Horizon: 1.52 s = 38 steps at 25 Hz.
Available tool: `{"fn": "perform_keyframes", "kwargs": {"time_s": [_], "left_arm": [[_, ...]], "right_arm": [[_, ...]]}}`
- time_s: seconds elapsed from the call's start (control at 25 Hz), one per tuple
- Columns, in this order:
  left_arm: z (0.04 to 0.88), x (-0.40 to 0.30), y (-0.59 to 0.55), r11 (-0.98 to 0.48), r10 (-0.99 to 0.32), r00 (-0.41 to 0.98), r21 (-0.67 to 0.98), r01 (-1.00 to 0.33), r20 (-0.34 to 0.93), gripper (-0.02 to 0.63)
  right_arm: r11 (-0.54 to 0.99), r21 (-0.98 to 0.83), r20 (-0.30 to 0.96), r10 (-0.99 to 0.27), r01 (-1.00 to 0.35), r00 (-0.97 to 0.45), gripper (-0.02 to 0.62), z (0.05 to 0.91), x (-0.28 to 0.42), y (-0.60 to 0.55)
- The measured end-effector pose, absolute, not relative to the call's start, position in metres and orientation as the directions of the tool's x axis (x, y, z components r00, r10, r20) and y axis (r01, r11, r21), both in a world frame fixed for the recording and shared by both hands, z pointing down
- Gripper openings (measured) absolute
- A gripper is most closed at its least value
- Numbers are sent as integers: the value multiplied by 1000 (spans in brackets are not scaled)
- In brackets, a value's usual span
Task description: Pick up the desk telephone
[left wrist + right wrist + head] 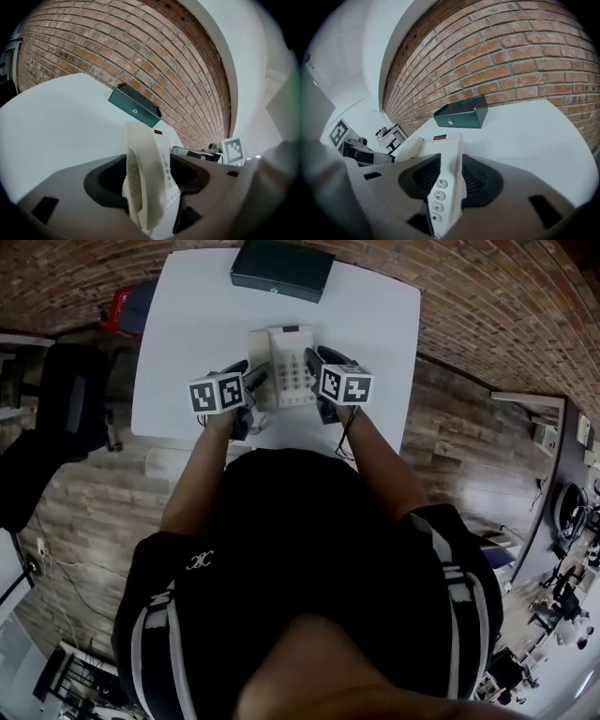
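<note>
A cream desk telephone (289, 367) lies on the white table (187, 334) with its handset along its left side. My left gripper (257, 378) is at the phone's left side. In the left gripper view the handset (143, 164) stands between the two black pads, and the left gripper (146, 176) is open around it. My right gripper (319, 358) is at the phone's right side. In the right gripper view the keypad edge of the telephone (440, 154) sits in the narrow gap of the right gripper (451, 176), whose ribbed pads lie close along it.
A dark green box (281, 268) lies at the table's far edge, beyond the phone, against a brick wall (117, 51). A black chair (70, 399) stands left of the table. A red object (117, 306) is at the far left corner.
</note>
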<state>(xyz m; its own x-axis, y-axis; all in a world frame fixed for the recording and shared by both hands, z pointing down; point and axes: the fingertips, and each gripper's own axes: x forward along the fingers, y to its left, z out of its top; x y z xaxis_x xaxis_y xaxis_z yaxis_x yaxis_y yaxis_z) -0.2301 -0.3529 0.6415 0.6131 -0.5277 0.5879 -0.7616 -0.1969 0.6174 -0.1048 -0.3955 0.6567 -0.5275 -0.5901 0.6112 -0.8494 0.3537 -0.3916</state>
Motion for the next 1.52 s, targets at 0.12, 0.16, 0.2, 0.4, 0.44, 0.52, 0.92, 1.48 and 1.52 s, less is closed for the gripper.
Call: {"fn": "perform_keyframes", "kwargs": {"time_s": [0.12,0.16,0.2,0.4,0.44,0.52,0.92,1.48,1.52], "left_arm": [[647,-227,-356,-205,-507,646,649,-733,570,278],[648,-228,-357,-207,-504,651,653,-729,567,278],[649,-229,-358,-208,-503,655,656,-725,564,278],[662,-233,-356,-167,-492,674,701,-694,550,308],[663,-233,-356,-160,-491,682,714,-682,542,308],[664,-231,-356,-156,-488,694,730,-665,528,308],[667,-229,-356,-121,-475,721,775,-621,504,297],[616,-227,-355,-193,-545,704,748,-635,456,281],[607,-226,-357,-216,-553,703,738,-639,447,281]], "right_arm": [[315,-438,619,-573,-842,-536,132,669,-104,-398],[303,-461,616,-568,-834,-546,135,672,-105,-398],[295,-482,610,-563,-825,-557,138,674,-106,-398],[271,-556,582,-548,-786,-601,138,677,-107,-397],[269,-568,577,-544,-778,-609,138,677,-107,-396],[269,-587,566,-537,-764,-625,130,677,-109,-397],[265,-638,540,-514,-723,-666,100,676,-108,-396],[332,-568,480,-609,-753,-631,87,616,-105,-399],[347,-555,467,-623,-757,-628,89,606,-105,-400]]}}
